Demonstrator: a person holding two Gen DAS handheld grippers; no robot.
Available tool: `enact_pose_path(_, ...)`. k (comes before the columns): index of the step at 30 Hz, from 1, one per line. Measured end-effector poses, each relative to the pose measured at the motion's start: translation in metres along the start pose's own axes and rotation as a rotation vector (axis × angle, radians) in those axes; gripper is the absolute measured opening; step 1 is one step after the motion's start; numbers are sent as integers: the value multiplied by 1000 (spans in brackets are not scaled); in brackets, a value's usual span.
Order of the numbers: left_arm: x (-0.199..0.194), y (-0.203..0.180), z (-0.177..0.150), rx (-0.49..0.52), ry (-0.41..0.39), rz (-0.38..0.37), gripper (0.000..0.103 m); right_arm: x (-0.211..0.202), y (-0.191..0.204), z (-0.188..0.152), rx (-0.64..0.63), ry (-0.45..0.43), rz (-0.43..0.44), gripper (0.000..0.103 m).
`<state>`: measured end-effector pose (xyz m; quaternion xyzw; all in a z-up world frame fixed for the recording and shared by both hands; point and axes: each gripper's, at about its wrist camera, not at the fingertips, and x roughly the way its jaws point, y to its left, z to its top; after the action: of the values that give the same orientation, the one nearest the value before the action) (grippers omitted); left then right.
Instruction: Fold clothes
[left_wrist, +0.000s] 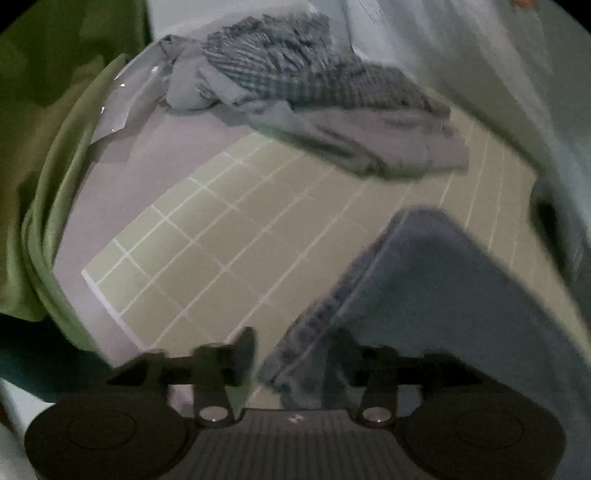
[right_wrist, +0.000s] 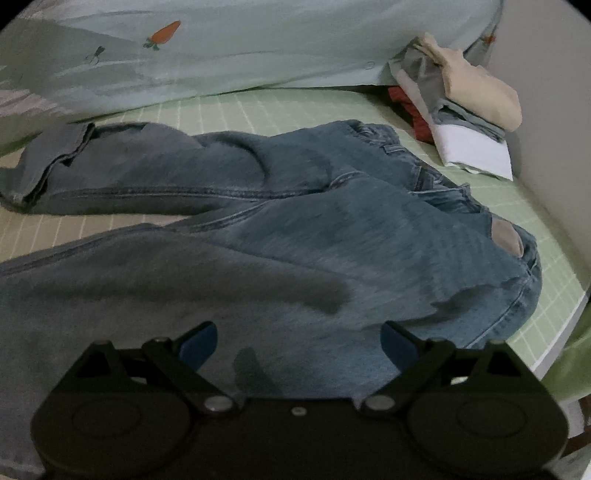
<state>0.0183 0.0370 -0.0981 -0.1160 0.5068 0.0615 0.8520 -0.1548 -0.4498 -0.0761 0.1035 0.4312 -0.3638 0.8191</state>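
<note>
A pair of blue jeans (right_wrist: 295, 221) lies spread on the green grid mat (right_wrist: 258, 107), legs running left, waistband at the right. My right gripper (right_wrist: 299, 343) is open just above the near leg, with nothing between its blue-padded fingers. In the left wrist view one leg end (left_wrist: 424, 288) lies on the mat (left_wrist: 221, 240). My left gripper (left_wrist: 295, 354) is open at the leg's hem, the hem edge lying between its fingers.
A heap of grey and checked clothes (left_wrist: 295, 96) lies at the mat's far end. A stack of folded clothes (right_wrist: 461, 122) stands at the back right by a wall. A pale carrot-print duvet (right_wrist: 240, 48) borders the mat. Green cloth (left_wrist: 48, 166) hangs at the left.
</note>
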Motion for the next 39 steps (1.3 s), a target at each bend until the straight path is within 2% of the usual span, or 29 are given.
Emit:
enact_pose_path(3,8,-3,16,-4,-9,-35,63,0,6,-2,-20,14,-3,96)
enact_pose_path(9,42,-13,37,23,70,-122,63,-4,25,-6,-66,26,-3,96)
enact_pose_path(13,51,-25,41,73,75,-166,66,-9,38,-10,-83,27,-11,96)
enact_pose_path(15,54,-31,44,101,73,-190,62,-11,44,-12,-79,27,-20,96)
enact_pose_path(17,56,-36,45,127,72,-202,30,-12,46,-13,-66,29,-31,96)
enact_pose_path(19,56,-40,45,155,65,-196,14,-12,49,-13,-47,35,-40,96)
enact_pose_path(20,56,-41,44,169,60,-192,12,-12,50,-14,-40,38,-44,96)
enact_pose_path(24,46,-30,43,175,20,-138,11,-13,59,-17,-42,43,-44,96)
enact_pose_path(30,43,13,57,132,-20,15,11,-18,71,-26,-81,51,-27,96)
enact_pose_path(33,44,28,61,126,-5,34,20,-20,71,-29,-98,55,-19,96)
enact_pose_path(34,42,27,61,129,-9,36,28,-21,71,-30,-103,56,-16,96)
enact_pose_path(36,39,23,60,144,-21,45,51,-22,68,-31,-100,55,-11,96)
enact_pose_path(37,36,19,59,145,-33,47,69,-23,67,-31,-98,54,-8,96)
enact_pose_path(38,32,13,57,146,-49,39,77,-23,64,-32,-97,48,-4,97)
enact_pose_path(39,29,7,55,147,-65,31,79,-23,62,-32,-95,43,0,99)
